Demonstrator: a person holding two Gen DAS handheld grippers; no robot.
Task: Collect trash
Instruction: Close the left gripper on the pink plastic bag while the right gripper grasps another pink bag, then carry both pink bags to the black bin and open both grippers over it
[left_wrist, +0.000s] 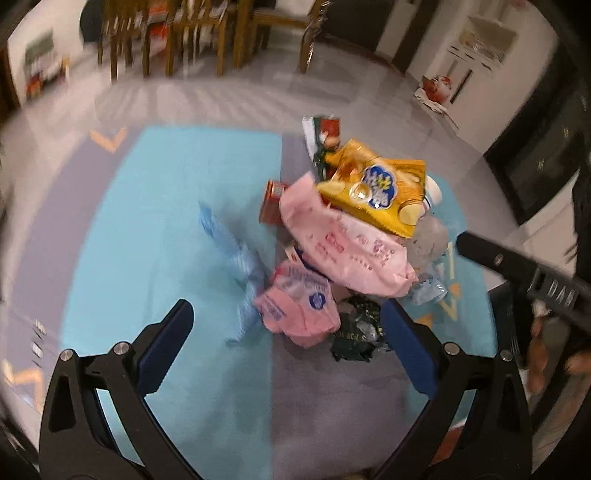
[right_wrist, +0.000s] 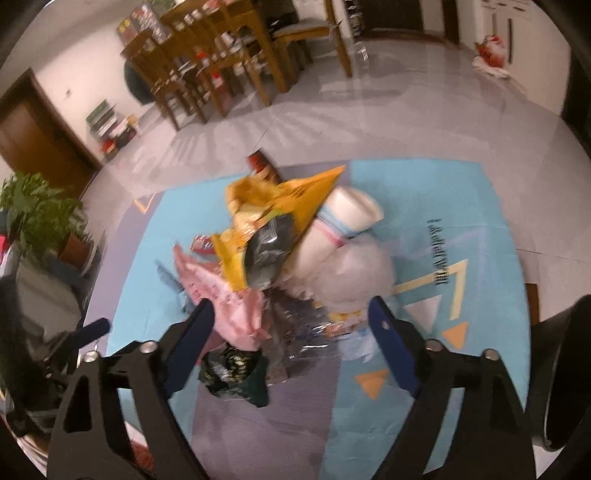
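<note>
Yellow chip bag (left_wrist: 373, 192) with blue logo; pink printed plastic bag (left_wrist: 347, 247); turquoise-and-grey mat (left_wrist: 166, 221) with orange triangles.

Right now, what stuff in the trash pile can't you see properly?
- Orange box, left wrist view: mostly hidden behind the pink bag.
- Dark green wrapper, right wrist view: print blurred, unreadable.
- Paper cup, right wrist view: its base is hidden under the yellow chip bag.
- Blue wrapper, left wrist view: smeared by motion blur.
</note>
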